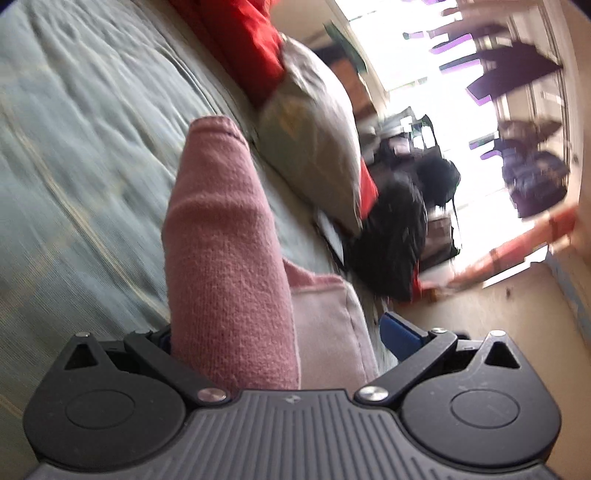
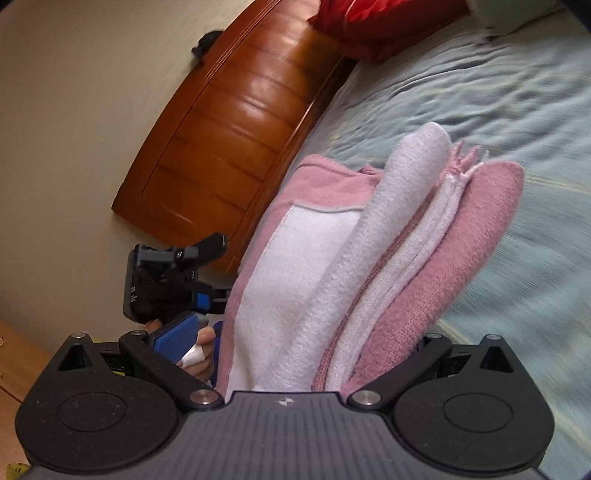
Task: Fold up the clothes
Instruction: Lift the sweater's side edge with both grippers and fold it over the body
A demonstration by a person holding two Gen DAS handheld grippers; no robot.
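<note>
Pink knit garment (image 2: pixel 369 266) fills the lower centre of the right wrist view, bunched in several layers, pink outside, white inside, wedged between the right gripper (image 2: pixel 295 350) pads; that gripper looks clamped on it. Left wrist view: a rolled pink fold of the same garment (image 1: pixel 225 251) rises from the lower centre between the left gripper (image 1: pixel 280 339) fingers, gripped on one side; the jaws are fairly wide apart and the left pad is hidden, so I cannot tell how firmly it holds.

Garment is held up off the bed (image 1: pixel 74 147), both ends pinched.

Step, as judged: mid-fold, carrying the doubled piece. Next move likely calls for lowering it flat onto the bed and letting go evenly.

Count: one garment, two grippers, one grey pillow (image 1: pixel 314 140), one red cushion (image 2: pixel 369 26), one wooden headboard (image 2: pixel 236 122).
</note>
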